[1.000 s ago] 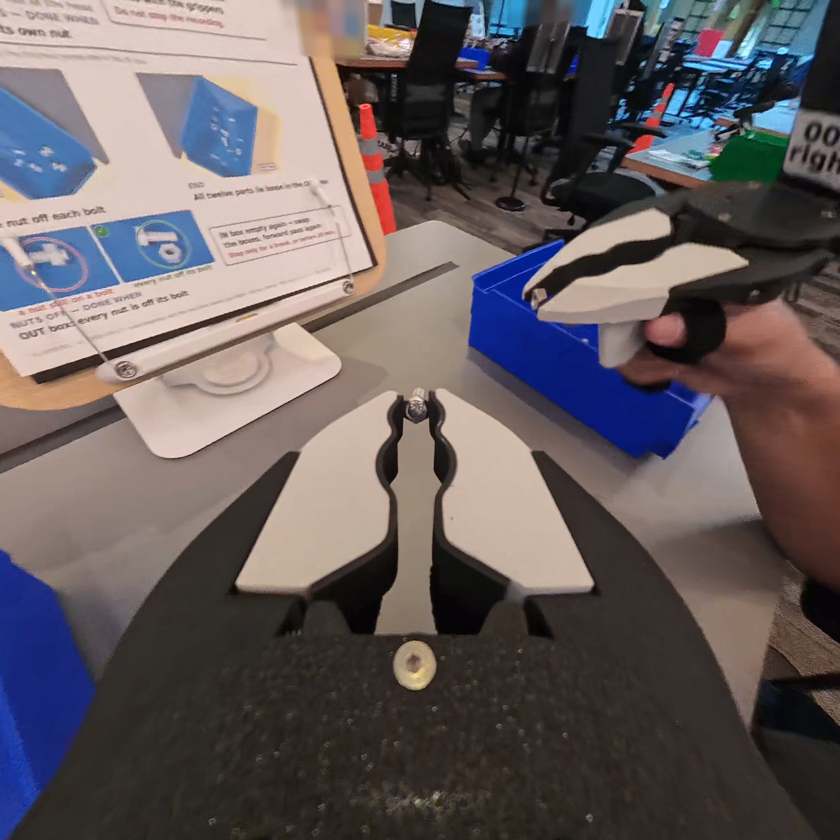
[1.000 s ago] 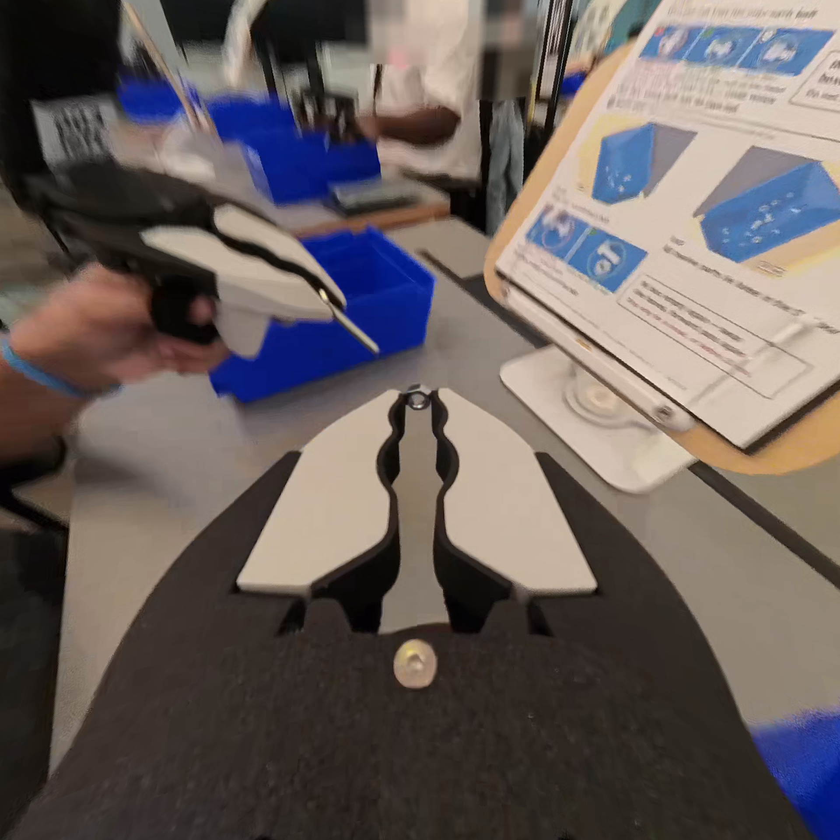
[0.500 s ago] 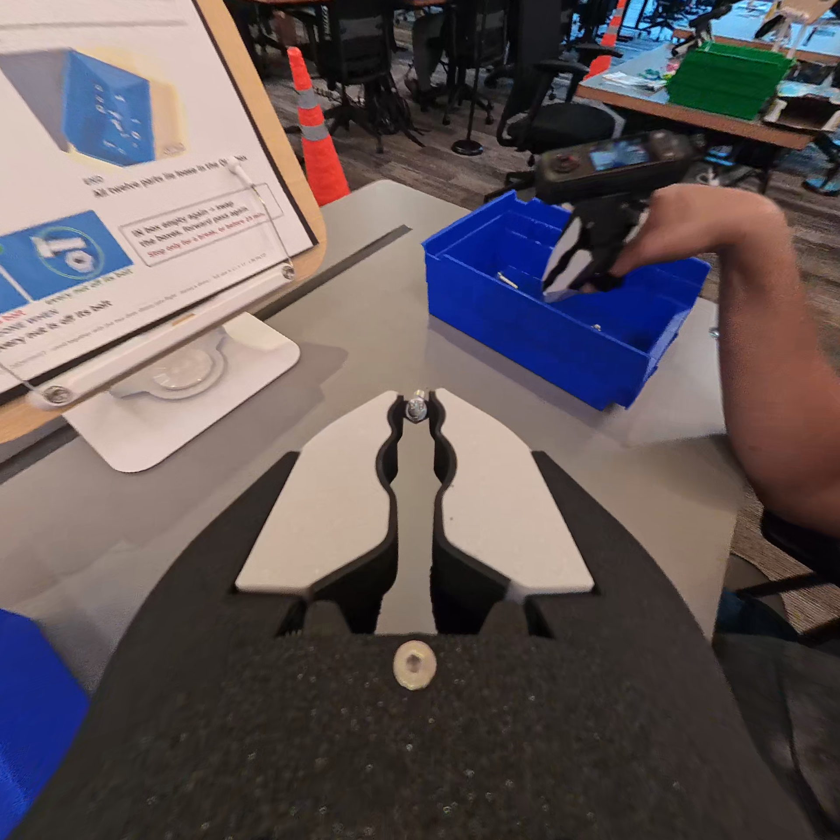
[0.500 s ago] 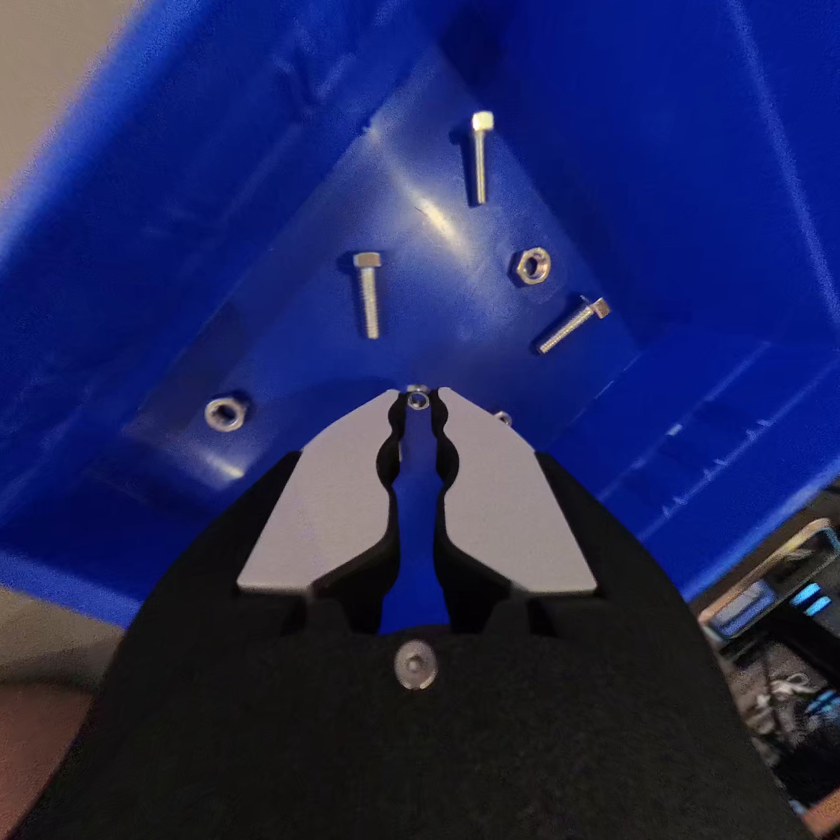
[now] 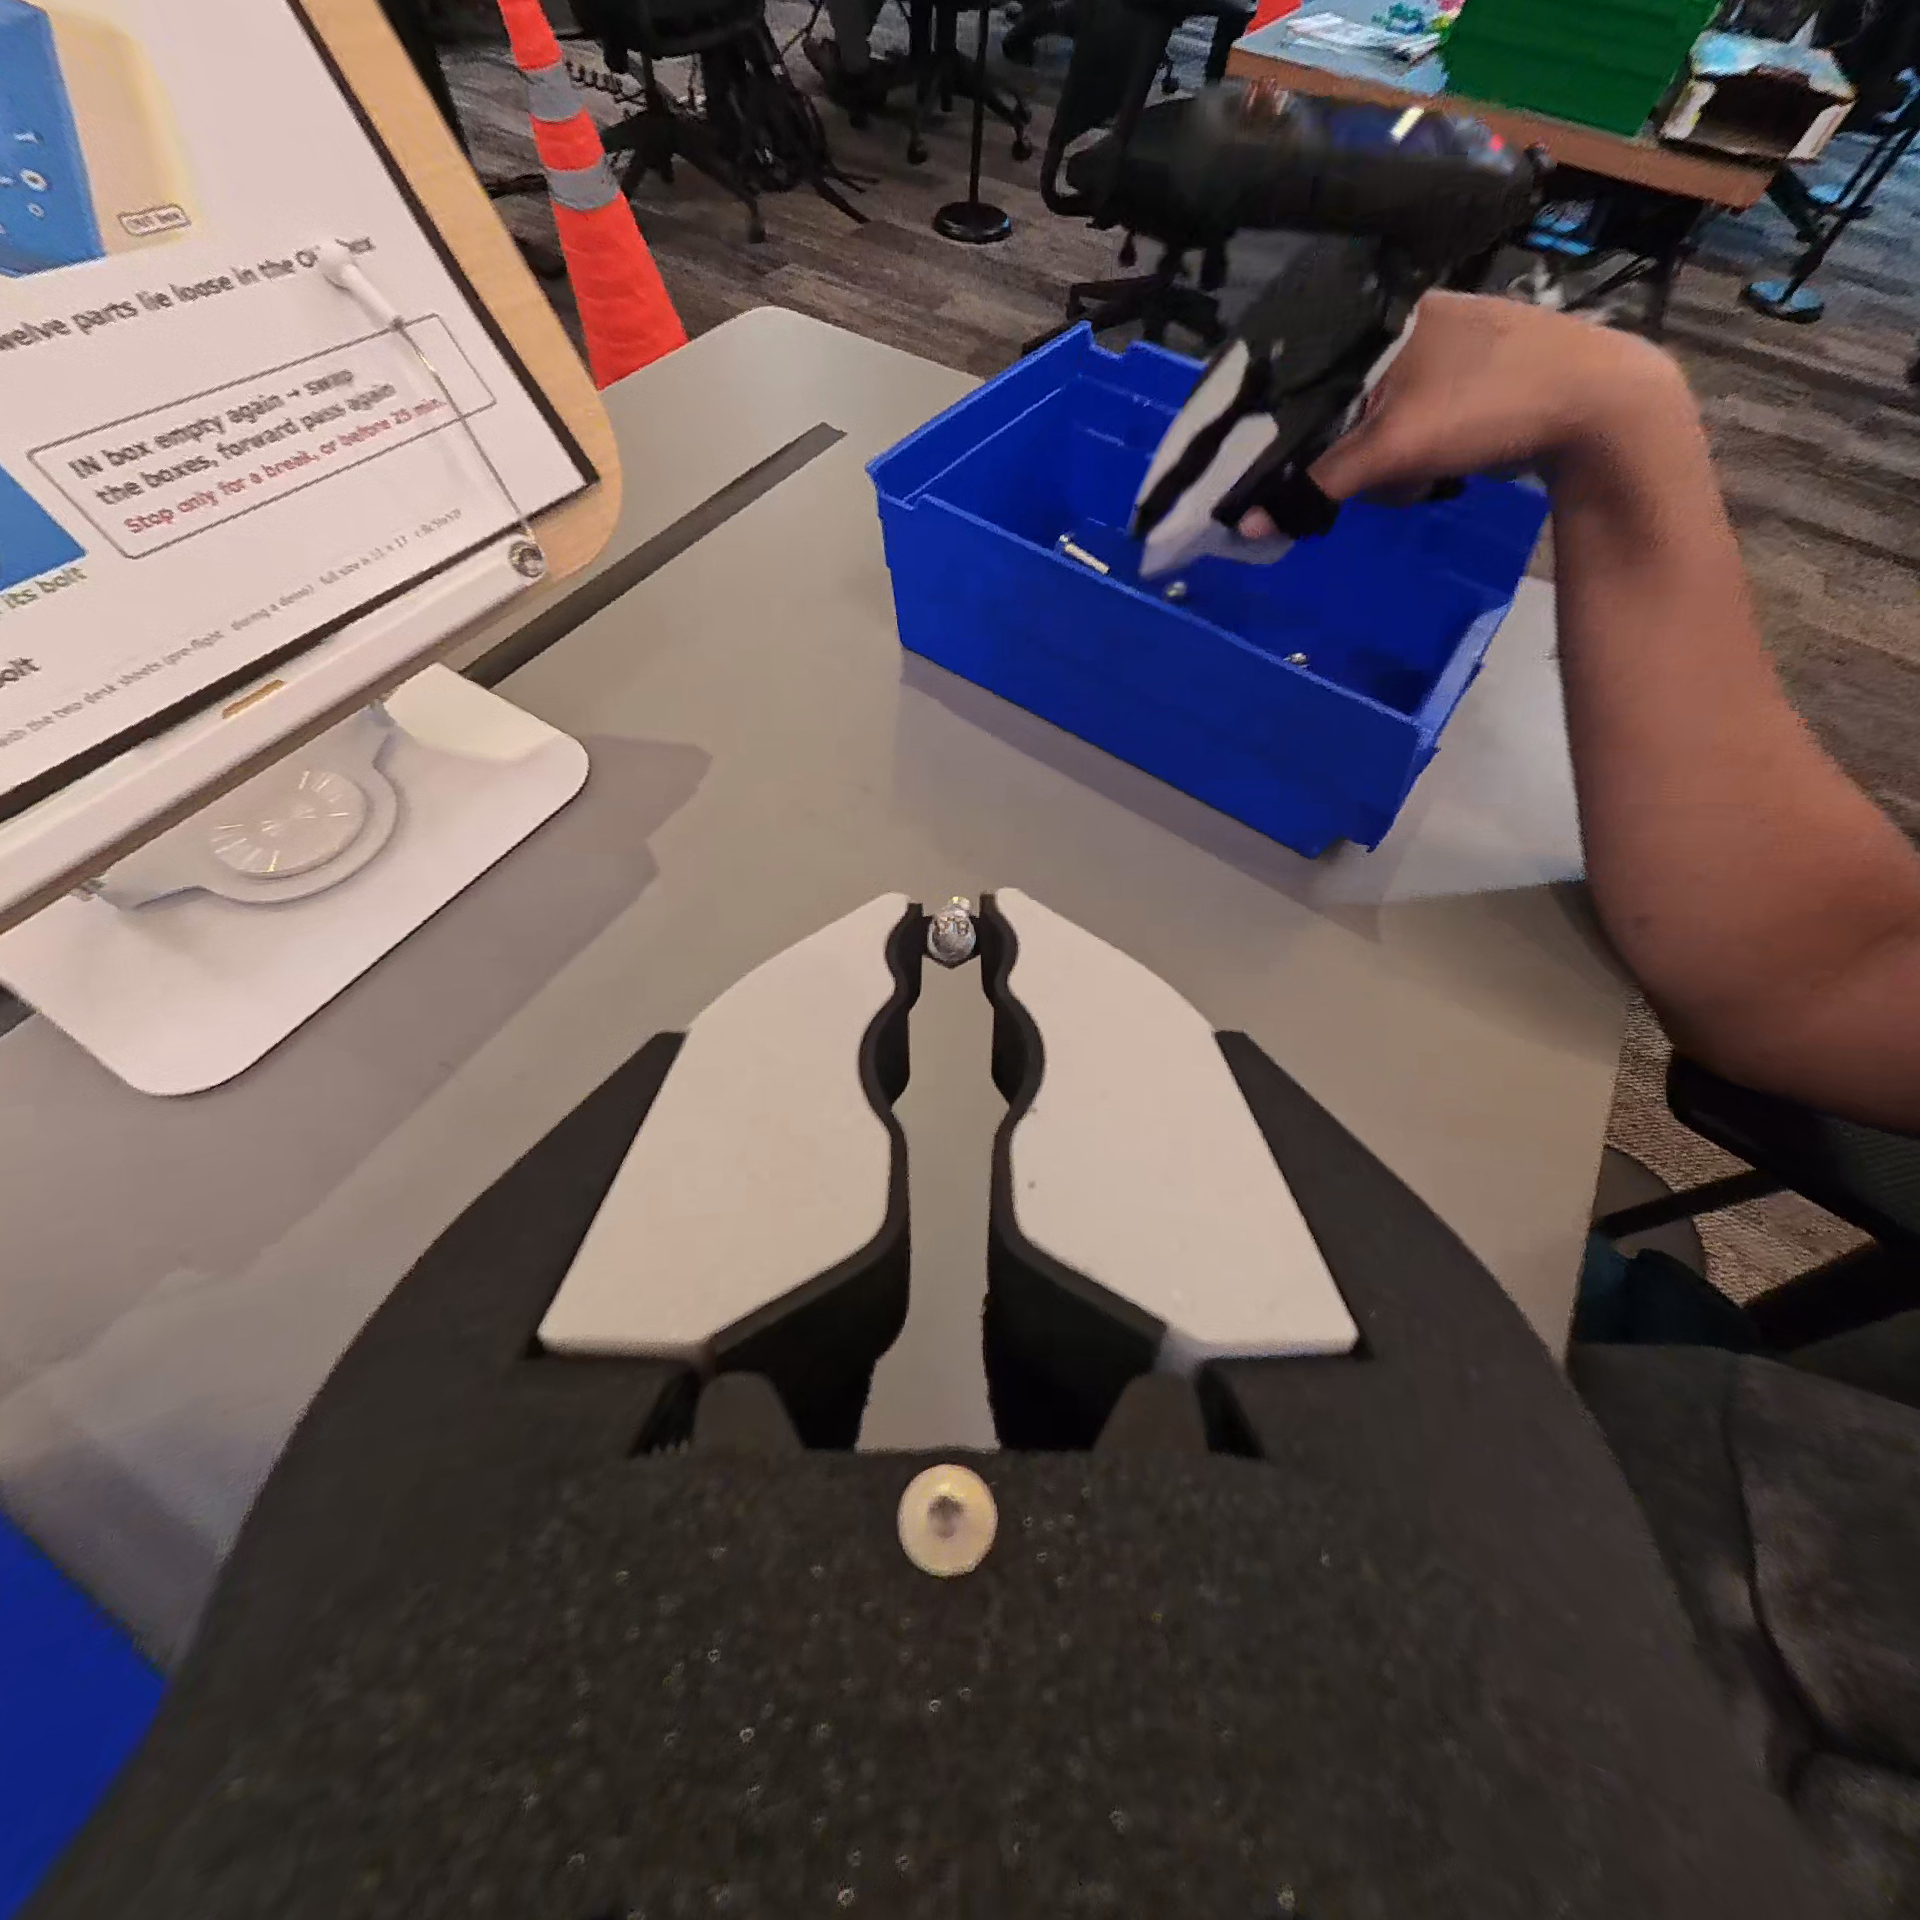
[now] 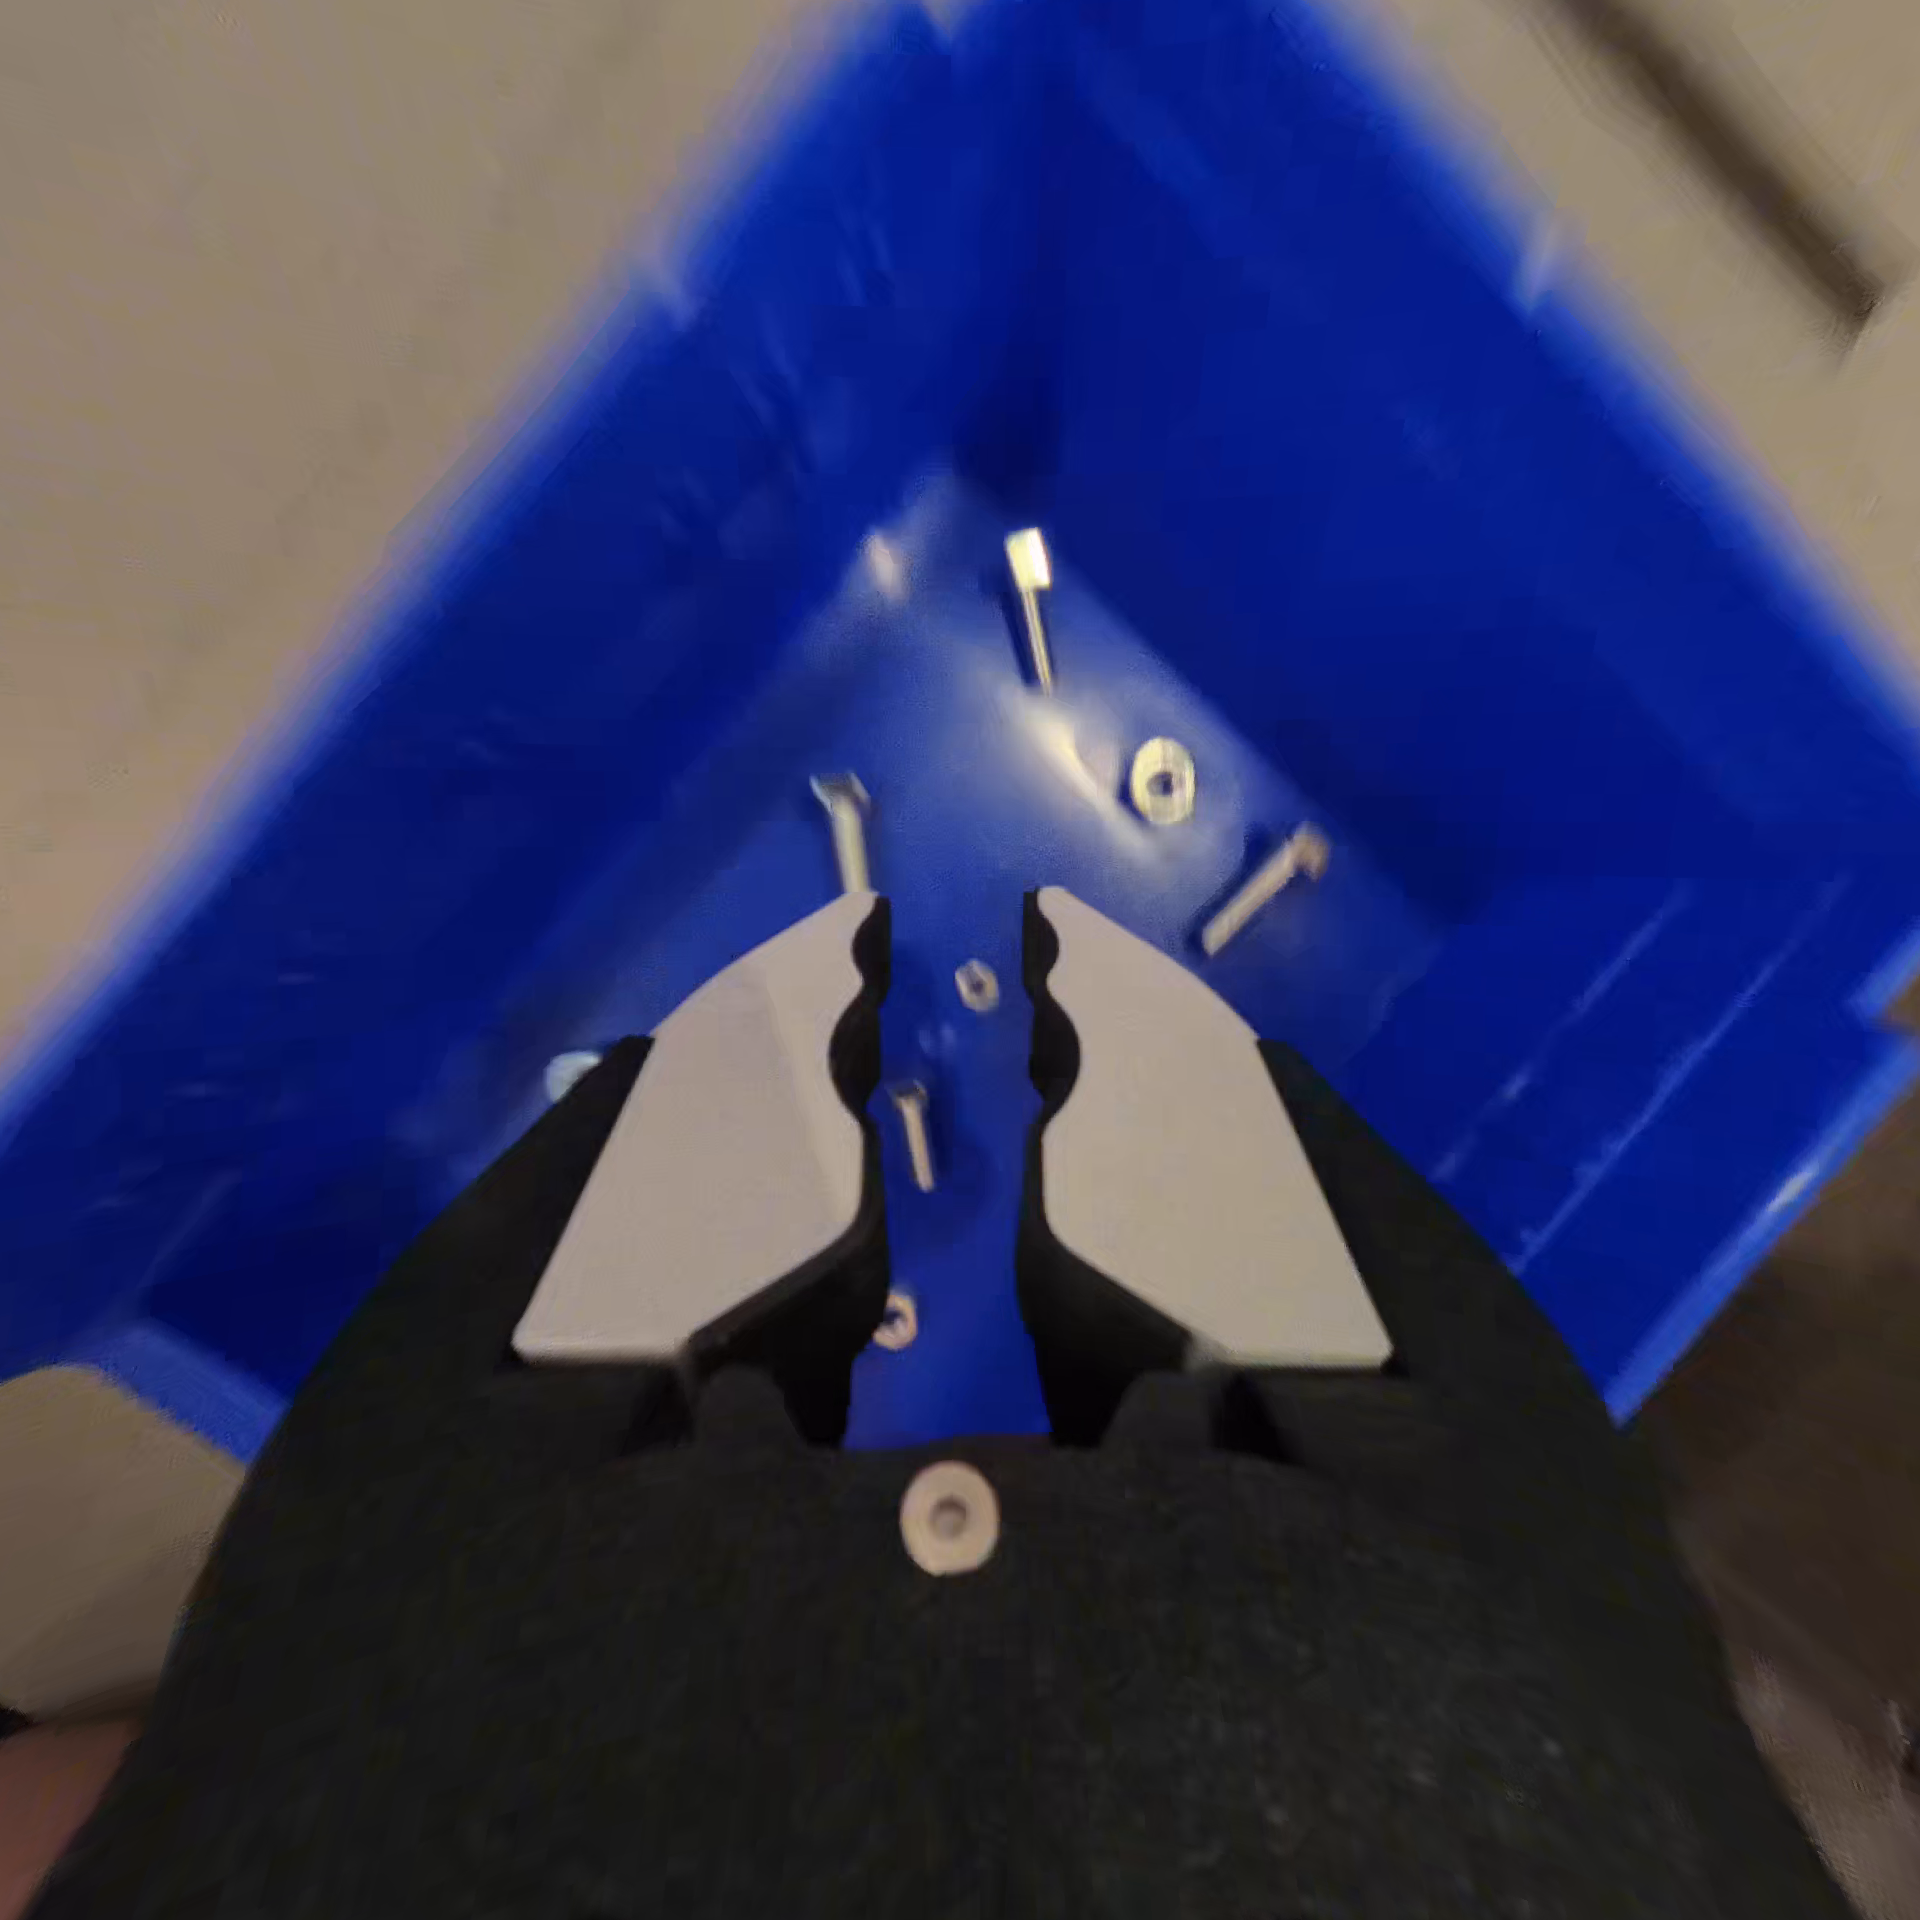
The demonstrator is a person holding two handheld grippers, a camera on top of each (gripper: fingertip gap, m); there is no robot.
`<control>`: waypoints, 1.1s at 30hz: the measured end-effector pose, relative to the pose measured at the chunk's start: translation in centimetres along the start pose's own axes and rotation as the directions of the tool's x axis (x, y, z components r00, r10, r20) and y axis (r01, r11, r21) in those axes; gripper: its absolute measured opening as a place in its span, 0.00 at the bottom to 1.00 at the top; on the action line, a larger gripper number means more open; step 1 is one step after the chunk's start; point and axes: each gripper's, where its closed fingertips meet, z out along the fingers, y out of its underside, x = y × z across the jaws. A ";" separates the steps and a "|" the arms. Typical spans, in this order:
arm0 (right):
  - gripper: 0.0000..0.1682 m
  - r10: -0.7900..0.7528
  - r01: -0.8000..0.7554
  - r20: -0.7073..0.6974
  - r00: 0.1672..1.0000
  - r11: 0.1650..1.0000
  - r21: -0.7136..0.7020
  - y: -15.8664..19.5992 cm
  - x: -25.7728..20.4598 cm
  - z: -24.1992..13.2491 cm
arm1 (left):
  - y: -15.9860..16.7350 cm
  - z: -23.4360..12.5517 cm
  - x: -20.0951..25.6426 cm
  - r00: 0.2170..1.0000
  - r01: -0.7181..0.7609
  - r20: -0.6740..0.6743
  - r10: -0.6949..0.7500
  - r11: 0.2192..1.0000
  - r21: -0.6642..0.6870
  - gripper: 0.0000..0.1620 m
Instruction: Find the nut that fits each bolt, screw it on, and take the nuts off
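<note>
Nearest to us, our left gripper is pinched on a small bolt, head toward the camera, held above the grey counter just as it was half a second ago. The change is on the other side: our right gripper, which was pressed together on a small nut half a second ago, now has its jaws spread and nothing between them. That small nut appears to lie on the floor of the blue bin, seen in the gap between the fingers, though the picture is motion-blurred. We judge this as a nut let go into the bin, so this pair is apart and only the bolt remains to be set down. Past the fingertips lie loose bolts and a larger nut, none joined as far as we can tell. From the left wrist view, farther off, the right gripper points steeply down into the bin, the person's hand wrapped round its grip and the forearm reaching in from the right. Beyond stands an instruction board on a white stand, then an orange cone.
</note>
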 end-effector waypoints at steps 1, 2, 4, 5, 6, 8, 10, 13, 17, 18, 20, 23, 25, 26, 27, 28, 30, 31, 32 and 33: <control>0.15 -0.044 0.040 0.032 0.999 0.990 0.132 -2.5 -1.4 -1.8 | -0.2 -0.2 0.2 1.000 0.007 -0.025 -0.007 1.000 0.013 0.06; 0.15 -0.114 0.086 0.083 0.990 0.954 0.288 -5.3 -3.6 -3.9 | -0.4 -0.4 0.4 0.998 0.015 -0.056 -0.014 1.000 0.026 0.06; 0.13 -0.295 0.149 0.170 0.940 0.805 0.574 -10.0 -9.2 -8.6 | -1.0 -0.9 1.0 0.990 0.036 -0.138 -0.027 0.997 0.062 0.06; 0.13 -0.386 0.150 0.205 0.899 0.714 0.684 -11.7 -12.2 -10.9 | -1.2 -1.2 1.3 0.982 0.049 -0.185 -0.034 0.996 0.081 0.06; 0.12 -0.459 0.119 0.238 0.856 0.623 0.773 -13.0 -15.0 -13.1 | -1.6 -1.6 1.7 0.970 0.064 -0.239 -0.037 0.993 0.104 0.06; 0.11 -0.568 0.001 0.309 0.763 0.479 0.878 -15.0 -19.8 -16.4 | -2.4 -2.5 2.4 0.937 0.095 -0.348 -0.033 0.982 0.164 0.06; 0.10 -0.606 -0.187 0.431 0.669 0.424 0.886 -16.9 -23.1 -18.0 | -3.1 -3.5 2.6 0.907 0.137 -0.420 -0.032 0.965 0.222 0.06; 0.14 -0.607 -0.405 0.616 0.503 0.464 0.788 -18.9 -26.4 -17.4 | -3.8 -4.8 2.2 0.883 0.174 -0.469 -0.017 0.940 0.293 0.06; 0.18 -0.554 -0.430 0.689 0.467 0.539 0.725 -20.1 -29.2 -14.0 | -4.0 -5.9 1.3 0.872 0.210 -0.489 -0.027 0.922 0.325 0.06; 0.19 -0.552 -0.431 0.697 0.457 0.548 0.717 -20.1 -29.8 -13.7 | -3.9 -6.0 1.1 0.876 0.204 -0.481 -0.024 0.923 0.326 0.06; 0.26 -0.539 -0.405 0.695 0.476 0.567 0.717 -20.2 -30.5 -13.0 | -3.6 -6.0 0.9 0.884 0.189 -0.467 -0.017 0.927 0.323 0.06; 0.36 -0.512 -0.397 0.688 0.515 0.568 0.721 -20.7 -30.8 -12.4 | -3.4 -5.8 0.8 0.888 0.176 -0.460 -0.013 0.934 0.312 0.06; 0.34 -0.504 -0.367 0.674 0.540 0.580 0.727 -20.7 -31.1 -11.7 | -3.4 -5.7 1.0 0.888 0.170 -0.460 -0.011 0.936 0.307 0.06; 0.28 -0.515 -0.353 0.670 0.535 0.584 0.731 -20.5 -31.3 -11.6 | -3.3 -5.5 1.1 0.889 0.165 -0.458 -0.009 0.940 0.300 0.06; 0.20 -0.525 -0.342 0.666 0.531 0.586 0.735 -20.4 -31.5 -11.5 | -3.1 -5.3 1.3 0.887 0.157 -0.462 -0.007 0.945 0.288 0.06; 0.03 -0.552 -0.319 0.650 0.523 0.580 0.750 -20.1 -31.9 -11.6 | -3.0 -5.2 1.4 0.886 0.153 -0.464 -0.004 0.947 0.283 0.06; 0.03 -0.565 -0.286 0.604 0.562 0.552 0.783 -20.1 -31.8 -11.7 | -3.0 -5.1 1.5 0.886 0.150 -0.463 -0.003 0.947 0.282 0.06; 0.03 -0.573 -0.261 0.590 0.569 0.554 0.791 -19.9 -31.9 -11.6 | -2.9 -5.1 1.6 0.883 0.150 -0.470 -0.004 0.950 0.274 0.06; 0.03 -0.577 -0.245 0.590 0.565 0.566 0.787 -19.8 -32.0 -11.5 | -2.8 -5.2 1.7 0.881 0.146 -0.472 -0.003 0.953 0.266 0.06; 0.03 -0.573 -0.246 0.598 0.561 0.574 0.781 -19.8 -32.0 -11.5 | -2.8 -5.1 1.7 0.885 0.141 -0.466 -0.001 0.954 0.265 0.06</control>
